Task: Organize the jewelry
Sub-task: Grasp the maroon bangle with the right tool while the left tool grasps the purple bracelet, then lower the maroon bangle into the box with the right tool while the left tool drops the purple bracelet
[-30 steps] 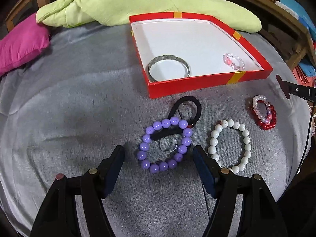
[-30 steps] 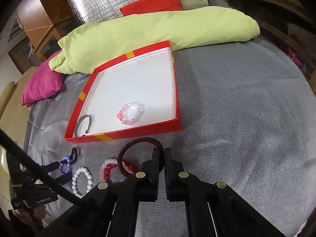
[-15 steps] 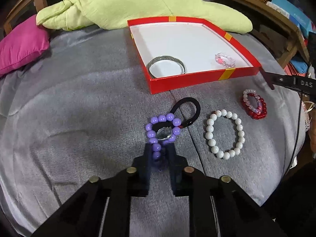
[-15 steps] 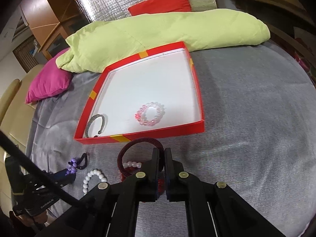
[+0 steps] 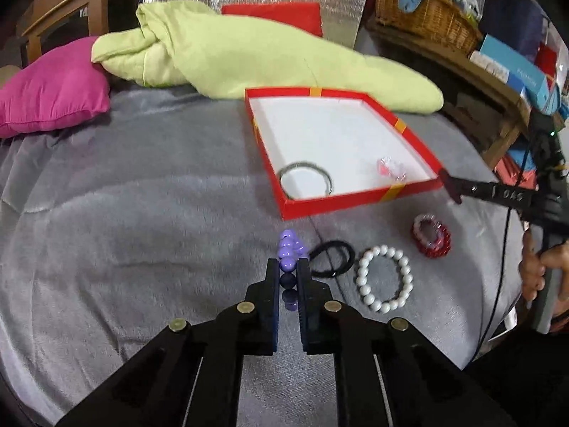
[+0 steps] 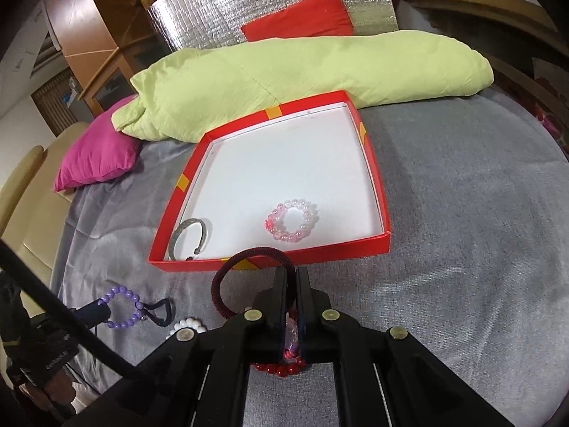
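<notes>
Now: purple bead bracelet (image 5: 288,249) lifted, dark red hair tie (image 6: 249,277) held.
Left gripper (image 5: 288,270): jaws, spread around the bracelet a second ago, now pinch its beads and raise it off the grey bed (image 5: 142,231). Right gripper (image 6: 291,281): jaws pressed together on the hair tie. Red box (image 5: 359,203) lies just ahead of both; likely the next drop. White bracelet (image 5: 386,277) remains right of the left jaws.

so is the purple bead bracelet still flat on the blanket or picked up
Picked up. The left gripper is shut on the purple bead bracelet, which hangs as a loop above the grey blanket in the right wrist view.
</notes>
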{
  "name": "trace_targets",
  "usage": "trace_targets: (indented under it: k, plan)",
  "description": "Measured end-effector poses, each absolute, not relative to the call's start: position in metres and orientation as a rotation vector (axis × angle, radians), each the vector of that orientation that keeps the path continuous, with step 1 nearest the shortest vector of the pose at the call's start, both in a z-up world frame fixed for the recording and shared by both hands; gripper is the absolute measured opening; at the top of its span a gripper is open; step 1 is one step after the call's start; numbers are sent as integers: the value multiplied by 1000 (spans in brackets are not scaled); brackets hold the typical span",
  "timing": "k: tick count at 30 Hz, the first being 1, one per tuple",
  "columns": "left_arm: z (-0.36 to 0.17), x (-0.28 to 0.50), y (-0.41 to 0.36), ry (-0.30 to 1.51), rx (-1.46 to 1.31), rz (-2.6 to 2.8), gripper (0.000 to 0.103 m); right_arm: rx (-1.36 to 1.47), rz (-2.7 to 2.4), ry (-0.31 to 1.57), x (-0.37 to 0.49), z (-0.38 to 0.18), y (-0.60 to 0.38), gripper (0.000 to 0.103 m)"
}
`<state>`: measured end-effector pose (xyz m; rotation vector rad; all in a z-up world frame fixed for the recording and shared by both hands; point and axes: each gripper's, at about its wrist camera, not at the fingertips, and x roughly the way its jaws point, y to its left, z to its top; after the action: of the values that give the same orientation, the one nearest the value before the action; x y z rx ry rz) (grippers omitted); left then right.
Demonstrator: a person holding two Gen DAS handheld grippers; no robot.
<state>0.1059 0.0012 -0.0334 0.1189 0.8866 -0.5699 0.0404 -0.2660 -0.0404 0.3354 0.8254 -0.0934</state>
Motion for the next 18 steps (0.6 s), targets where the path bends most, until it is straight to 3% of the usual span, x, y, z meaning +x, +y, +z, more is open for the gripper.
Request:
trace_targets:
  k: [18]
  plan:
    - [0, 140, -59, 728, -23, -685, 10, 410, -95, 698, 80, -36, -272, 5]
